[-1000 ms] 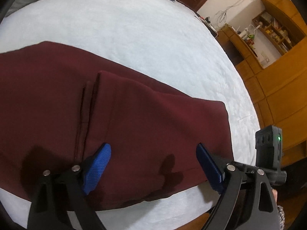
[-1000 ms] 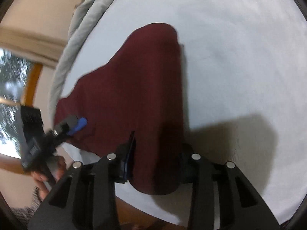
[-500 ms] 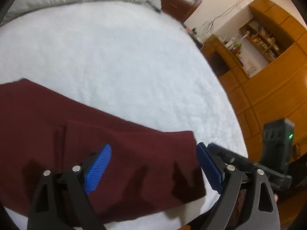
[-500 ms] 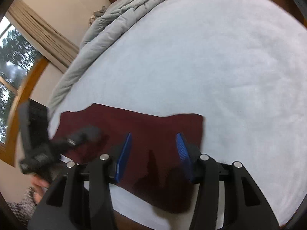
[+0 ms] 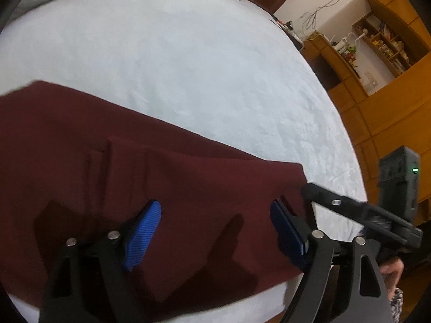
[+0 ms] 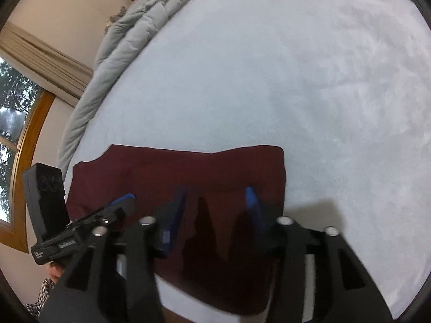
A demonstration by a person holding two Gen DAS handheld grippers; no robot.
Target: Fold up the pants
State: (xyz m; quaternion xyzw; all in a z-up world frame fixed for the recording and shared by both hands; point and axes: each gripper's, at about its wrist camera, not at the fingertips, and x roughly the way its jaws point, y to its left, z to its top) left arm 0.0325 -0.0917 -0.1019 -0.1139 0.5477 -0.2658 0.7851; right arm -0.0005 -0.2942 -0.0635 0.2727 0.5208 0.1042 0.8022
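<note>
Maroon pants [image 5: 167,177], knit fabric, lie flat and folded into a compact rectangle near the front edge of the pale bed sheet [image 5: 188,62]. Upper layer's edge shows as a step across the top. Corners roughly squared.

In the left wrist view the maroon pants [image 5: 188,188] run out past the frame's left edge, and their near hem disappears beneath the left gripper [image 5: 215,223], so their full length cannot be told. Right of that gripper, the right gripper [image 5: 358,215] shows only as a blurred black bar, its jaws out of sight. In the right wrist view the pants' near edge is hidden behind the gripper's black arms. Items on the wooden shelves [image 5: 382,40] far ahead are too small to identify.
</note>
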